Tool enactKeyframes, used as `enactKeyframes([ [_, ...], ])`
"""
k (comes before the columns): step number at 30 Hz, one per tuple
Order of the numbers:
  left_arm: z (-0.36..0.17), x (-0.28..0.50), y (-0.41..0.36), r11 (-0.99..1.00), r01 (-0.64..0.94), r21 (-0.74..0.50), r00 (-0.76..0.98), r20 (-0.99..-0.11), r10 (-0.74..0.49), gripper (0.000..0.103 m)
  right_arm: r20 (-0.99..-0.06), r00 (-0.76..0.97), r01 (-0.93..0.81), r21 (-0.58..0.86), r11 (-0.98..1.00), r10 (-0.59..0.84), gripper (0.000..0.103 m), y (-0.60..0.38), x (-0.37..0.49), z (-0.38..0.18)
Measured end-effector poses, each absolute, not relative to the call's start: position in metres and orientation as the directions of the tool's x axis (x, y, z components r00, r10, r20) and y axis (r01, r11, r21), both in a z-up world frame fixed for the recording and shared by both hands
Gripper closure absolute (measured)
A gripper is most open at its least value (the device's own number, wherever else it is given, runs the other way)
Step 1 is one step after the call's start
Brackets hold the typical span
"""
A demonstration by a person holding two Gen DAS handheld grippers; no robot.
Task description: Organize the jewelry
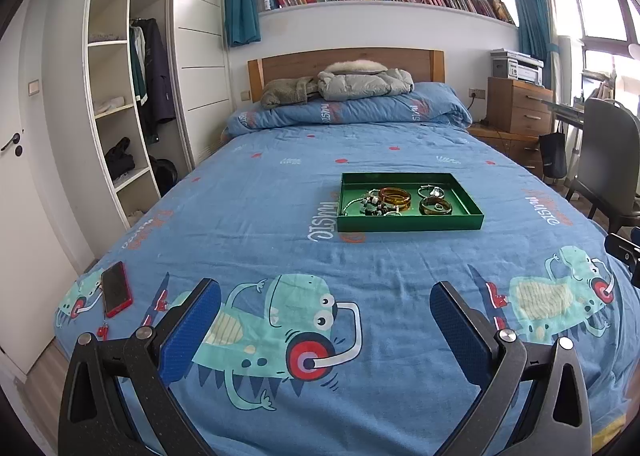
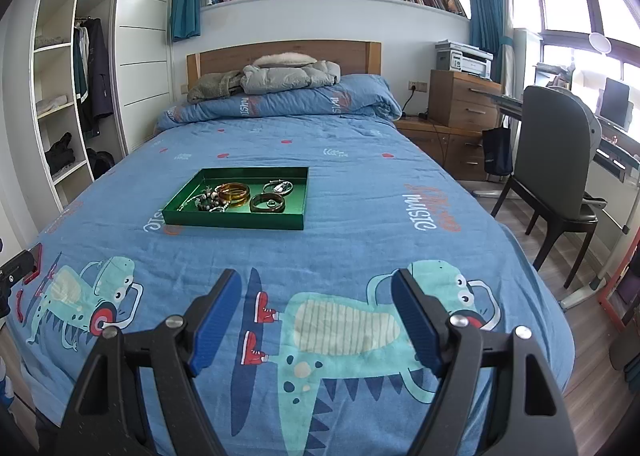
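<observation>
A green tray (image 1: 408, 222) lies on the blue bed, also in the right wrist view (image 2: 236, 220). In it lie an amber bangle (image 1: 395, 196) (image 2: 234, 191), a dark brown bangle (image 1: 435, 206) (image 2: 267, 202), a silver bracelet (image 1: 431, 189) (image 2: 278, 186) and a beaded string (image 1: 374, 206) (image 2: 208, 201), all bunched together. My left gripper (image 1: 325, 298) is open and empty above the bed's foot, well short of the tray. My right gripper (image 2: 316, 286) is open and empty, also near the foot, with the tray ahead to its left.
A red phone (image 1: 115, 288) lies at the bed's near left corner. Folded duvet and jackets (image 1: 360, 83) sit at the headboard. A chair (image 2: 556, 179) and a wooden drawer unit (image 2: 460, 103) stand right of the bed. An open wardrobe (image 1: 120, 95) stands on the left.
</observation>
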State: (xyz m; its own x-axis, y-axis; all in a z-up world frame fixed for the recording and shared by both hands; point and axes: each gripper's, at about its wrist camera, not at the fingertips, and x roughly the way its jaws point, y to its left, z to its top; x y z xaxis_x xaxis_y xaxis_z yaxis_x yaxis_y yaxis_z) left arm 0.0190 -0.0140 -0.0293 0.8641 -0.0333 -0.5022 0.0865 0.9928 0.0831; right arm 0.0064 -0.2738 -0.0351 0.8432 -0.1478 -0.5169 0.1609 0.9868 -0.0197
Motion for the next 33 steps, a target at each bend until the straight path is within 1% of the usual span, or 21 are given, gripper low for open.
enactKeyframes([
  [33, -0.0349, 0.0174, -0.0127, 0.992, 0.094, 0.084, 0.855, -0.516, -0.038, 0.0, -0.518, 0.842, 0.162, -0.021, 0.987, -0.15, 0.027, -0.2734, 0.0079, -0.0363],
])
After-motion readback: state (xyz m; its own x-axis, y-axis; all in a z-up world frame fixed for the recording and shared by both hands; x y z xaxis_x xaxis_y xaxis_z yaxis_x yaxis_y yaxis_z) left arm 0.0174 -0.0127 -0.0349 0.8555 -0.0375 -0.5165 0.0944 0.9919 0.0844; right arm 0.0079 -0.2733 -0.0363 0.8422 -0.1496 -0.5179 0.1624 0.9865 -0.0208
